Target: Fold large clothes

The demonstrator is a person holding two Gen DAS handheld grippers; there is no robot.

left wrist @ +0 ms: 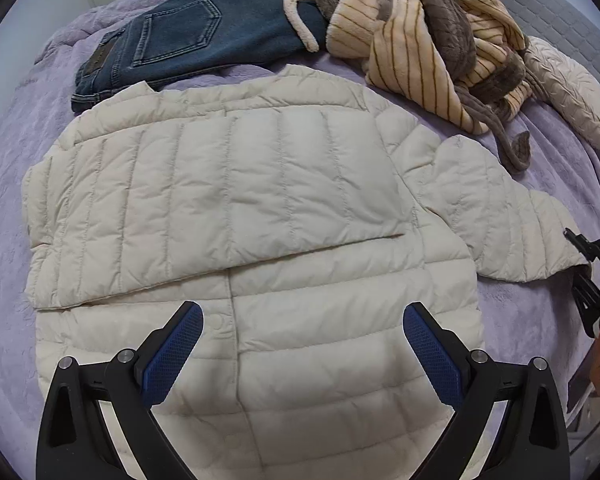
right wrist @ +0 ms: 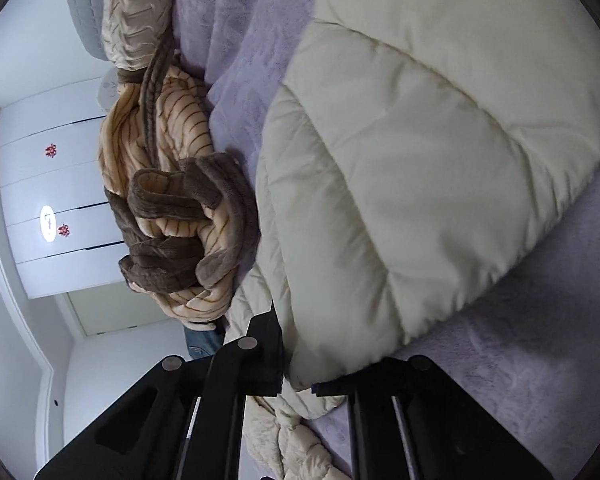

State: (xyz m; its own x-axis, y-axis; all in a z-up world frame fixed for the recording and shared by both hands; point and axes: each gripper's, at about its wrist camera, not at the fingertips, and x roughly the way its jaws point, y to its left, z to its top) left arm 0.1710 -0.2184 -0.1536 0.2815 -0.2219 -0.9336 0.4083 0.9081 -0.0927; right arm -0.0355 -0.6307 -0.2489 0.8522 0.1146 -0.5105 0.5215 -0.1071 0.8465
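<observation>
Jacket (left wrist: 236, 184) sleeve clamped in right gripper (right wrist: 300, 388).

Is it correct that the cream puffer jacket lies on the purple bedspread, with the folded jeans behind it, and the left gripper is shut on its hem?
Not quite. The left gripper is open, its jaws wide apart above the cream puffer jacket, gripping nothing; the left wrist view shows this. The purple bedspread and folded jeans are as stated.
</observation>
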